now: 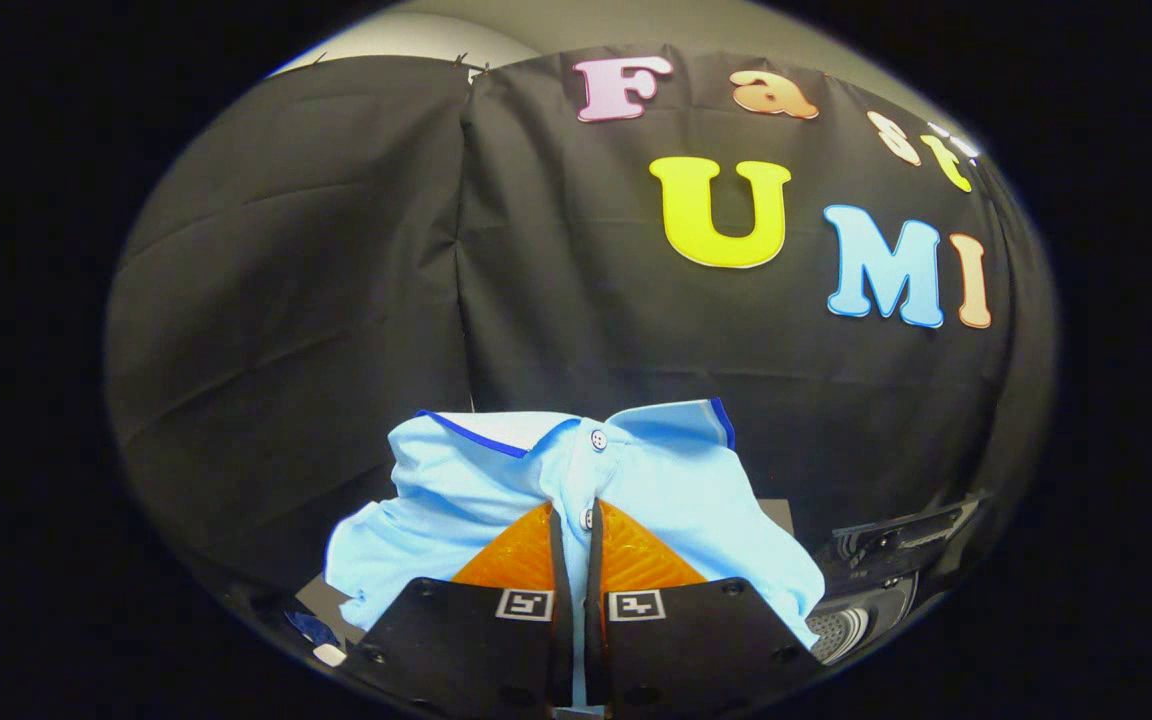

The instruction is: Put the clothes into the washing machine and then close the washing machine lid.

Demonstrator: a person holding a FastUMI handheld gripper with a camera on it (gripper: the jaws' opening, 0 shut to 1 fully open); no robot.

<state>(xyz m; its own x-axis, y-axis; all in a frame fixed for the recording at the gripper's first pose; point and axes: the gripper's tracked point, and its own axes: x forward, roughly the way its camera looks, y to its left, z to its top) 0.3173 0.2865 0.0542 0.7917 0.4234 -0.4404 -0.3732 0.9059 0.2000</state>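
A light blue polo shirt [496, 480] with a dark blue collar edge and white buttons hangs from my gripper [576, 525], lifted in front of the black booth wall. Both fingers [521, 555] are pressed together on the shirt's button placket, and the cloth drapes down on either side of them. Below and to the right of the fingers, the dark top of the washing machine [886, 560] shows, with part of its perforated drum [841, 630] visible under the shirt's hem.
The black cloth wall [336, 300] stands close behind the shirt. A grey surface [321, 600] and a small dark blue item [311, 628] lie low to the left of the fingers.
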